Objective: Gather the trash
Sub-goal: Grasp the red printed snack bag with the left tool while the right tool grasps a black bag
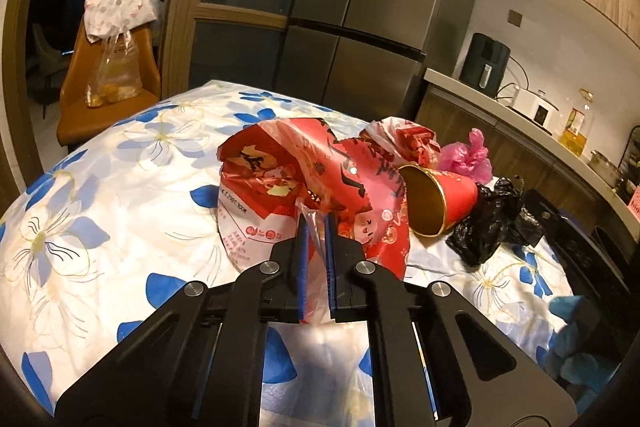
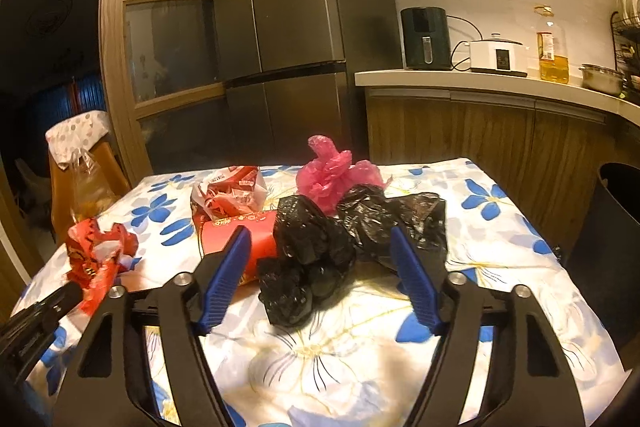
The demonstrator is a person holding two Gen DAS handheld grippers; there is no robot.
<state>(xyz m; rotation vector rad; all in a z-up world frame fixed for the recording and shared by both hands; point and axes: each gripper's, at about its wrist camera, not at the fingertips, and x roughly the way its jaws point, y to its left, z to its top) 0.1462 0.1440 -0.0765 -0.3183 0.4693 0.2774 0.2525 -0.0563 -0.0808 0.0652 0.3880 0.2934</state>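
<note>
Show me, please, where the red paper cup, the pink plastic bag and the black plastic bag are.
red paper cup (image 1: 460, 193), left wrist view, on its red outer wall.
pink plastic bag (image 2: 334, 175), right wrist view, on its crumpled middle.
black plastic bag (image 2: 308, 251), right wrist view, on its crumpled middle.

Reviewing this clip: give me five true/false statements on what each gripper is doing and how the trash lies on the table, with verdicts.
1. The left gripper is shut on a red plastic bag. True.
2. The right gripper grips the black bag. False: it is open, with the bag lying between its fingers.
3. The red cup stands upright. False: it lies on its side.
4. A pink bag lies behind the black bag on the table. True.
5. The table is bare wood. False: a blue-flowered cloth covers it.
</note>
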